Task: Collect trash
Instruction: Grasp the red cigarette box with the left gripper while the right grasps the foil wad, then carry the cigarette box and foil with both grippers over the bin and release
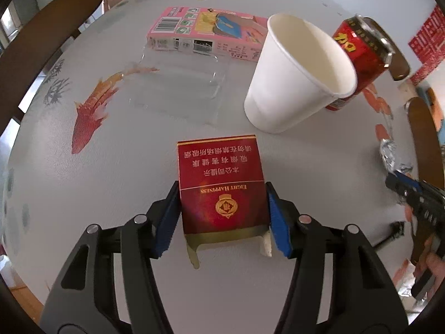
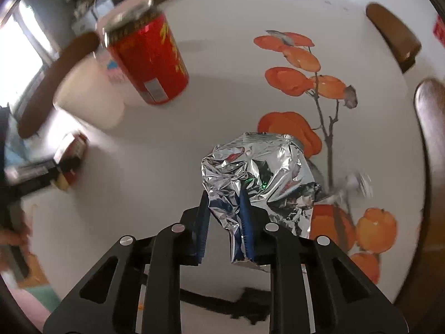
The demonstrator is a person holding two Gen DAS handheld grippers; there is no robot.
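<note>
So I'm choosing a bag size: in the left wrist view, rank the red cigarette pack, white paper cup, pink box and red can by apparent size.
1. white paper cup
2. red cigarette pack, though it's nearest the camera, which inflates it
3. pink box, farther off and partly hidden by the cup, so probably bigger than it looks
4. red can, mostly behind the cup

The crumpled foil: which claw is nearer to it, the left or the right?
Right. The right claw is shut on the foil; the left claw clamps the red cigarette pack, off to one side.
</note>
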